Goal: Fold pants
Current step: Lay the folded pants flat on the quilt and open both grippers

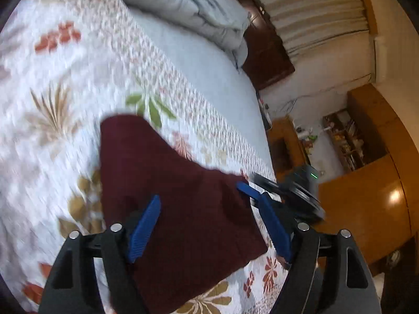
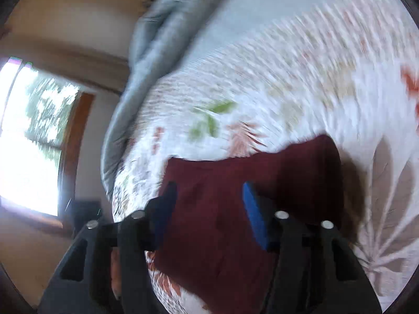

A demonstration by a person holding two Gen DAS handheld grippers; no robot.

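The maroon pants (image 1: 180, 204) lie on the bed's floral quilt (image 1: 65, 83), near the edge of the bed, already gathered into a compact, roughly folded block with one corner reaching up toward a green leaf in the print. I take it they sit close to the edge so the person can reach them with both tools without leaning over the mattress.

The left gripper (image 1: 209, 217) hovers right over the cloth with its blue fingers (image 1: 145, 230) spread wide, one over the middle of the fabric and the other past its right edge; nothing is pinched between them. The right gripper (image 2: 209, 209) comes in over the same bundle from the other side, its jaws set narrower but still apart, the cloth showing in the gap with no pad pressing on it. Both views are smeared with motion blur. A rumpled pale blue duvet (image 1: 199, 7) is heaped at the far end of the bed, well apart from the pants.
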